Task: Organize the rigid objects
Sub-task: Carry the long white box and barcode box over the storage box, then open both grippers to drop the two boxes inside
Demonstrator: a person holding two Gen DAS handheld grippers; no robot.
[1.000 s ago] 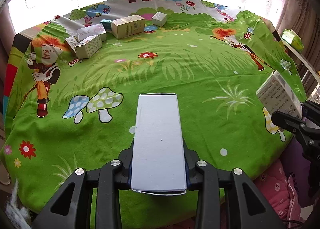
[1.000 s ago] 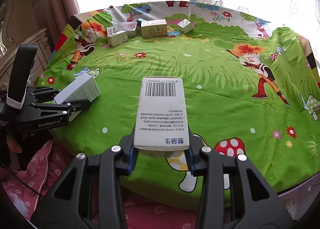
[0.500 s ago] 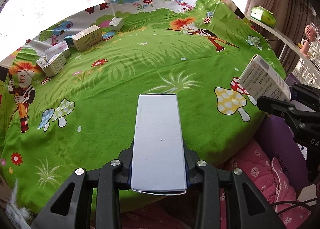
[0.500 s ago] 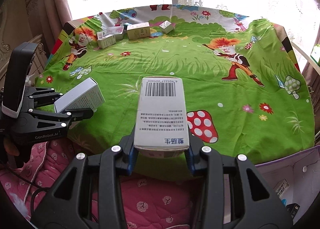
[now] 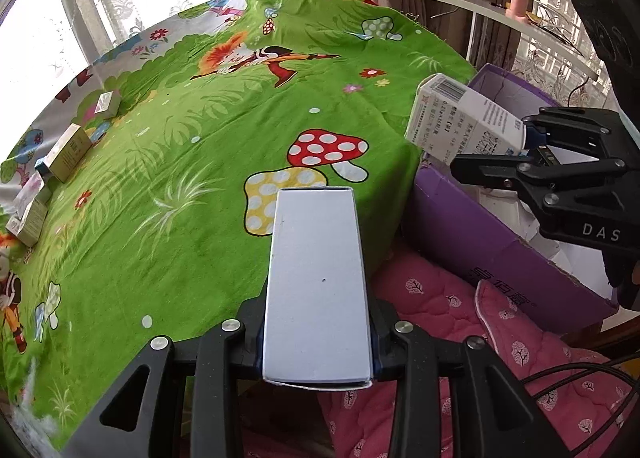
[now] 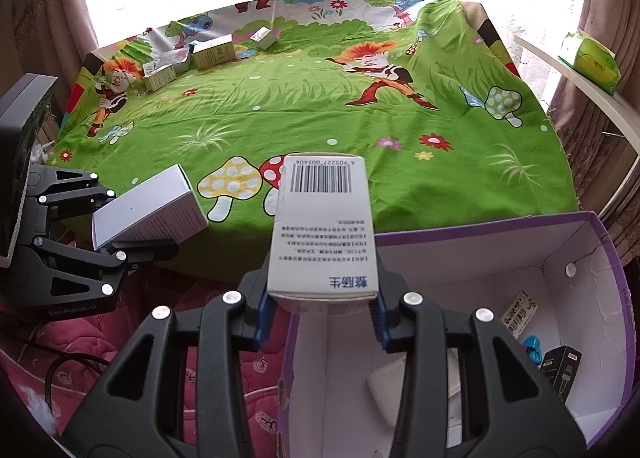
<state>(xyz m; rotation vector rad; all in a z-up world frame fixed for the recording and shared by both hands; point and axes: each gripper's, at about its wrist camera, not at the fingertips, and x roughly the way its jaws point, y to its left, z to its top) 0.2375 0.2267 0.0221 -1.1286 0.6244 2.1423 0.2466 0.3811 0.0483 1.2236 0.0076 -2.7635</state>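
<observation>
My left gripper (image 5: 318, 342) is shut on a plain pale blue-grey box (image 5: 318, 282), held past the near edge of the green cartoon tablecloth (image 5: 192, 146); the gripper also shows in the right wrist view (image 6: 132, 242). My right gripper (image 6: 320, 316) is shut on a white medicine box with a barcode (image 6: 323, 234), held over the near left corner of an open purple carton (image 6: 480, 226). That medicine box also shows in the left wrist view (image 5: 464, 124), above the purple carton (image 5: 480, 242).
Several small boxes (image 6: 214, 52) stand at the table's far left. The purple carton holds a few small items (image 6: 558, 364). A pink quilted cushion (image 5: 460, 318) lies below the table edge. A green tissue pack (image 6: 592, 64) rests on a white shelf at right.
Both grippers, each still holding its box, have swung right and back off the table toward the purple carton, which has come into view under the right gripper.
</observation>
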